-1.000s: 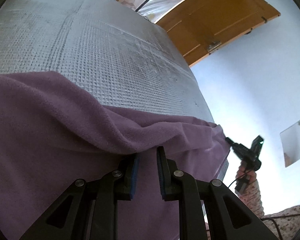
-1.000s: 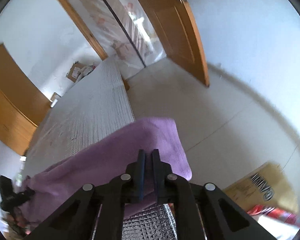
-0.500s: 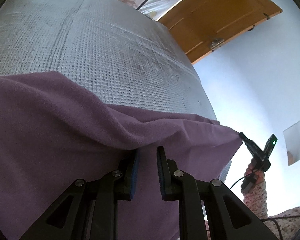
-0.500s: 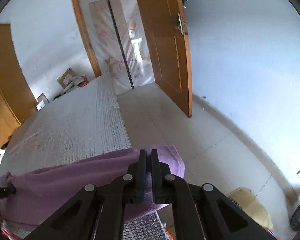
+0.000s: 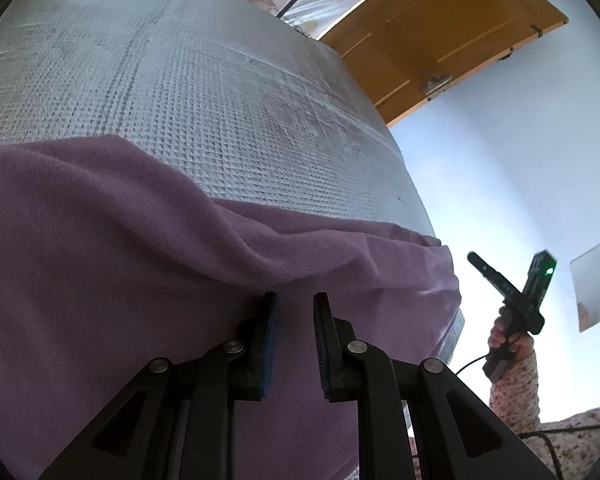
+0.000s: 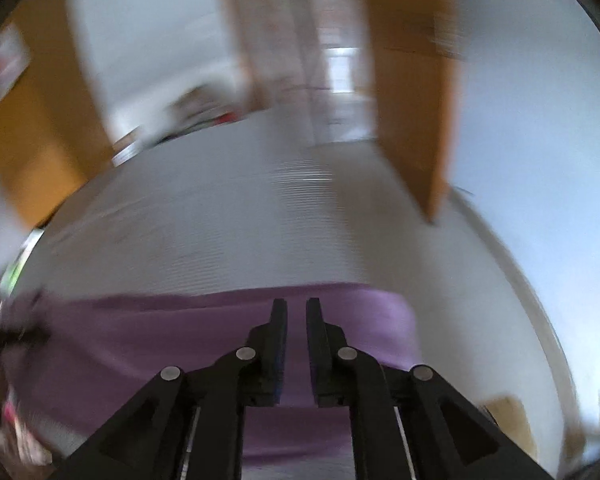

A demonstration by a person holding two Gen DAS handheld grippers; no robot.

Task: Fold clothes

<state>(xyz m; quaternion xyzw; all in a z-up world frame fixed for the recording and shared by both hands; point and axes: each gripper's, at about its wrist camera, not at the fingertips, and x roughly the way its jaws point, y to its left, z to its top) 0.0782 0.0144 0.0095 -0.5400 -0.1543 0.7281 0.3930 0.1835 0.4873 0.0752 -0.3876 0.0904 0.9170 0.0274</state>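
Note:
A purple fleece garment lies folded along the near edge of a grey quilted bed surface. My left gripper is open just over a raised ridge of the fleece, and the left pad touches that ridge. Nothing is pinched between the pads. My right gripper is held in the air off the bed's right corner, clear of the cloth, in a person's hand. In the blurred right wrist view, the right gripper has its jaws slightly apart and empty above the garment.
An open wooden door stands past the bed's far corner and appears again as the door. Bare floor runs along the bed's right side. A cardboard box sits on the floor at lower right. Clutter lies beyond the bed's far end.
The right gripper let go of the garment's corner and swung up and away to the right. The corner dropped onto the bed edge. My left gripper stayed put.

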